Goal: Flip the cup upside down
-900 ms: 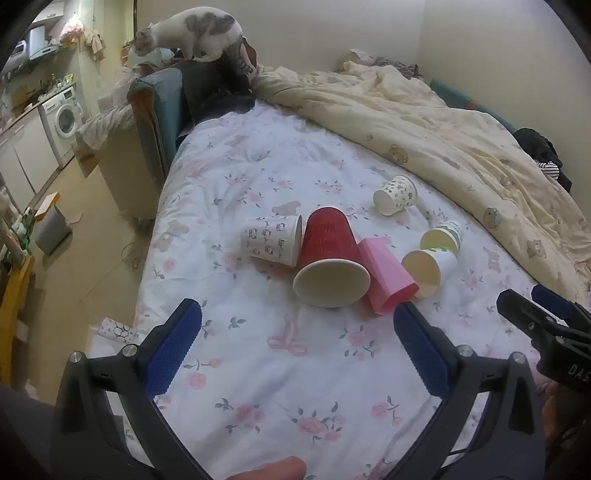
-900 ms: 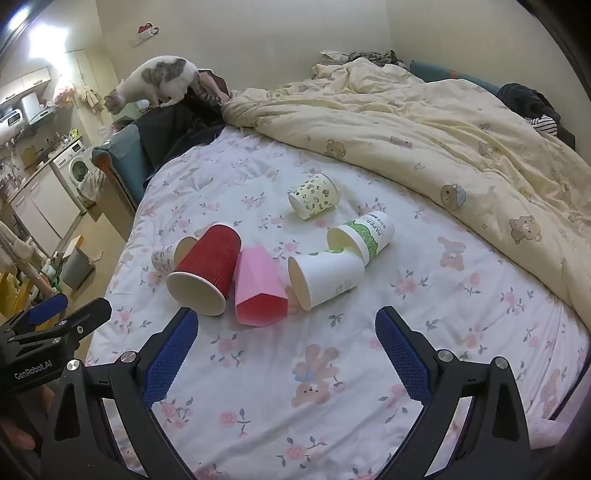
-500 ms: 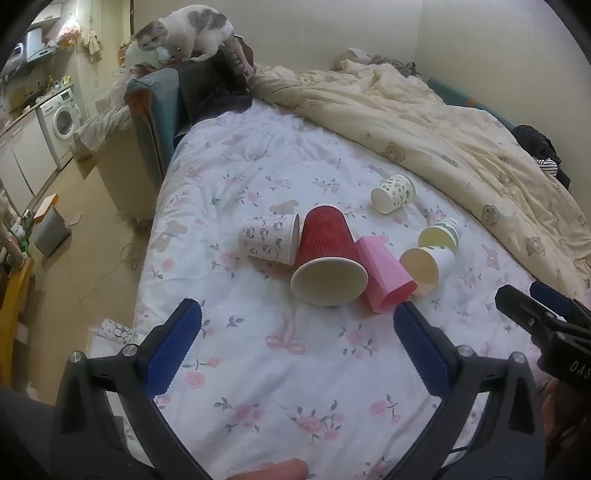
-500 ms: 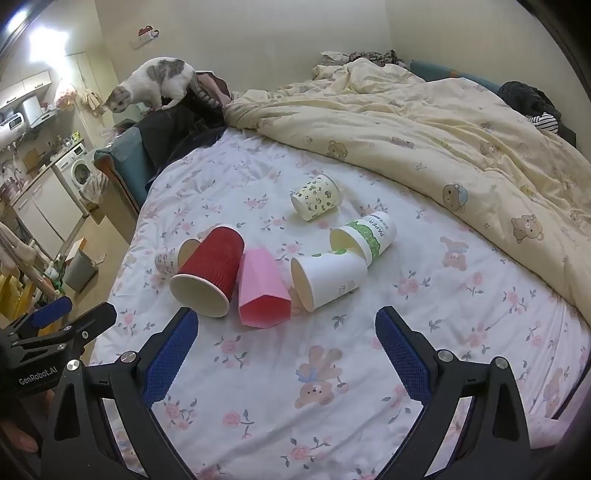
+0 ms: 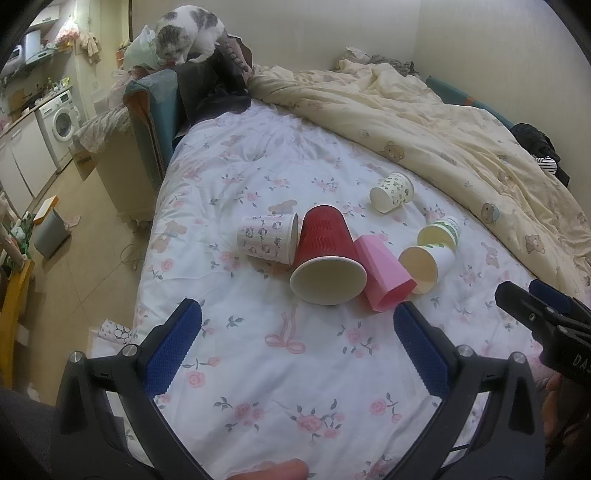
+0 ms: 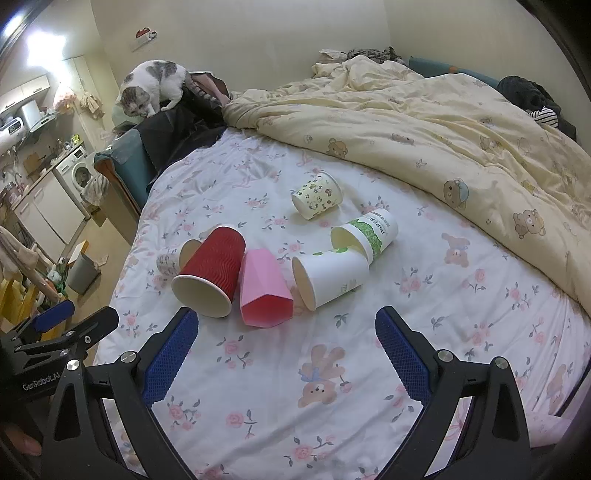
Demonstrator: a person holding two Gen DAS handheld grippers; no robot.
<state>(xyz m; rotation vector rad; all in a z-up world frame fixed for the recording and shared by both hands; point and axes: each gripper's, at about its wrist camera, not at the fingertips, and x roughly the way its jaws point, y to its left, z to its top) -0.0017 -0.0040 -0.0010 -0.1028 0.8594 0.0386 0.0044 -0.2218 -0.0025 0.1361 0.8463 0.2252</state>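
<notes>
Bed surface: white quilted sheet with pink rose print (image 5: pixel 280 369), bare in the near half; six cups lie on their sides in a loose cluster at mid-bed.

1. Red ribbed paper cup (image 5: pixel 327 254), the largest, mouth toward the near side, cream inside.
2. White paper cup with small pink-and-black figures (image 5: pixel 267 238), lying just left of the red cup and touching it, mouth against the red cup's wall.
3. Pink faceted plastic cup (image 6: pixel 264 290), touching the red cup on its right, mouth toward the near side.
4. White paper cup with green leaf print (image 6: pixel 330 277), right of the pink cup, mouth toward the near left.
5. White paper cup with a green band and printed lettering (image 6: pixel 367 236), just behind item 4 and touching it.
6. Cream paper cup with dark speckled print (image 6: pixel 317 195), apart from the others, farther back.

Cream bear-print duvet (image 6: pixel 443 136), heaped along the far right of the bed.

White-and-grey cat (image 5: pixel 188 31), far left, standing on dark cloth over a teal headboard.

Washing machine (image 5: pixel 59 118), far left by the wall.

Left gripper (image 5: pixel 295 343): blue-padded jaws spread wide, empty, near edge of bed, short of the red cup.

Right gripper (image 6: pixel 286 345): jaws spread wide, empty, short of the pink cup.
</notes>
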